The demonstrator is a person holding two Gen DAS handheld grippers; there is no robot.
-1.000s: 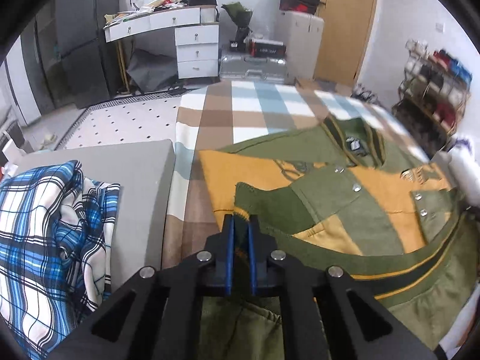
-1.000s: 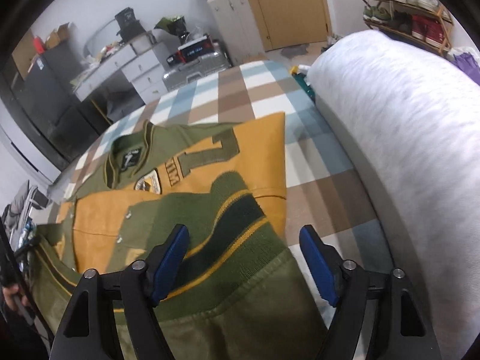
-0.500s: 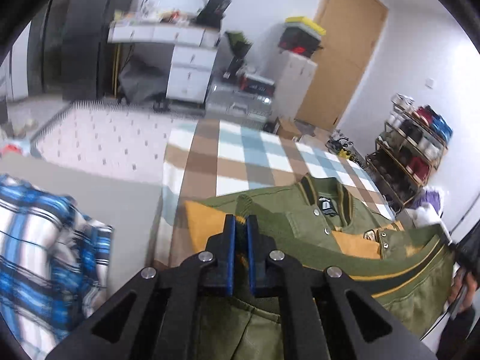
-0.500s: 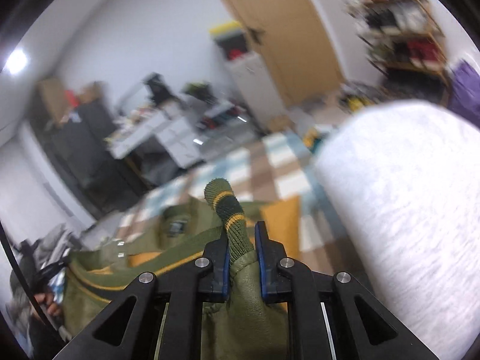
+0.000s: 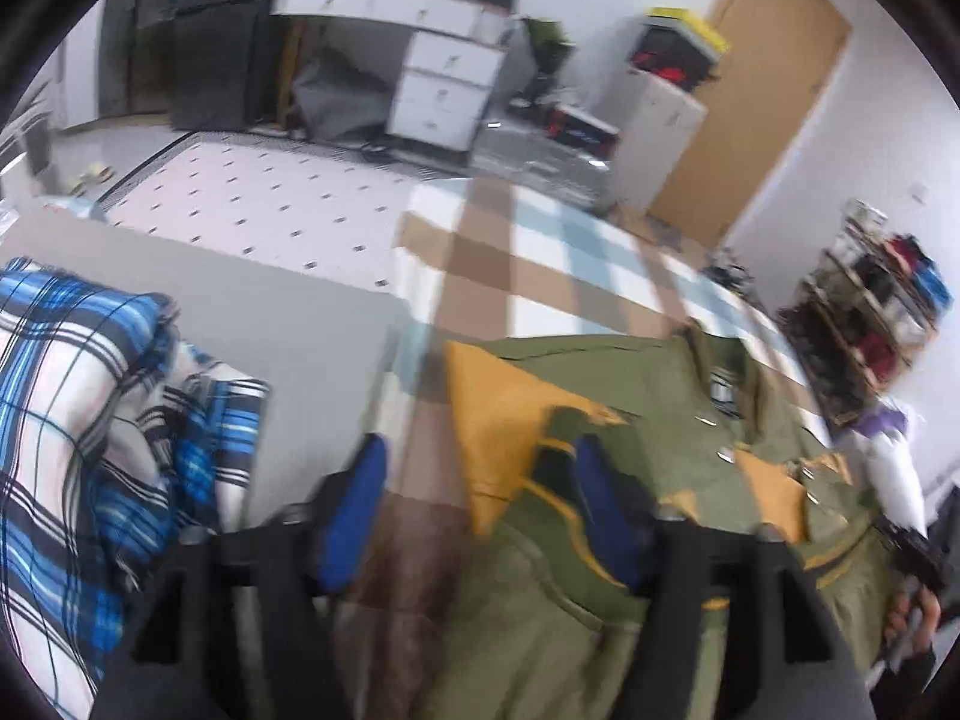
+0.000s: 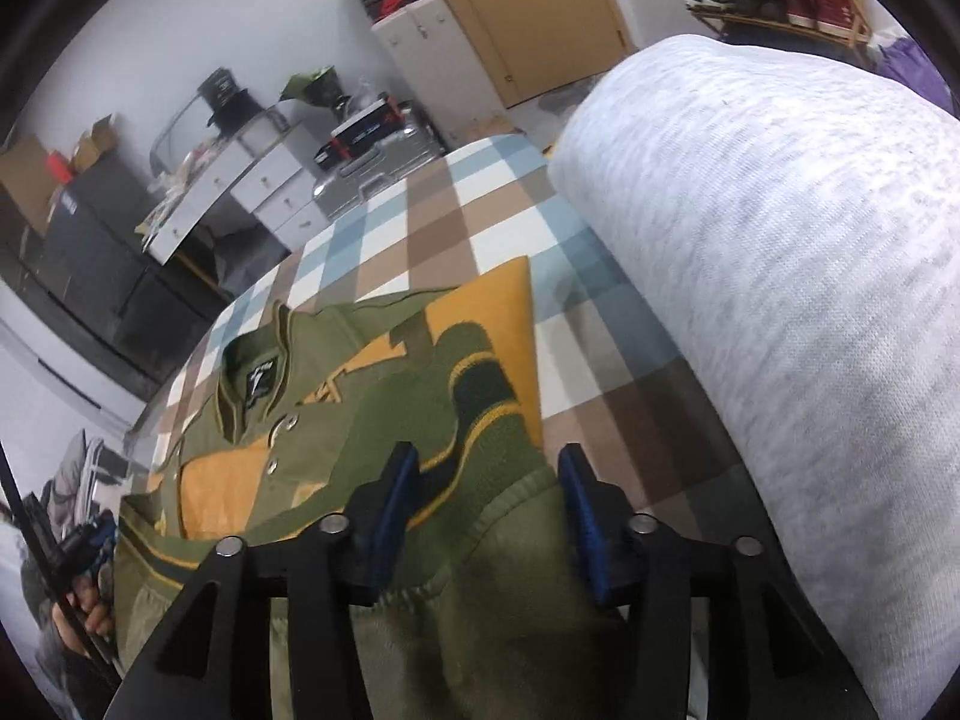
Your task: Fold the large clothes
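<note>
the green and mustard varsity jacket (image 6: 372,420) lies on the checked bedspread (image 6: 456,234), collar toward the far end, with its ribbed hem bunched at the near edge under both tools. the left gripper (image 5: 480,516) stands wide apart, one blue pad over the bare bedspread and the other over the jacket's near left corner, gripping nothing. the right gripper (image 6: 489,516) is also spread wide, its pads straddling the near right hem without pinching it. a blue plaid garment (image 5: 90,432) sits heaped to the left, and a pale grey roll (image 6: 780,300) lies along the right, close beside the jacket. judging by the lie of the cloth, the hem fold looks laid down but loose. to do this step well, it seems wise to check that the folded edge runs straight and level across both sides, press out the bunching near the hem, and take any new grip on matching corners so the next fold lands square rather than skewed. the left view is blurred, so fine creases there are hard to read.
</note>
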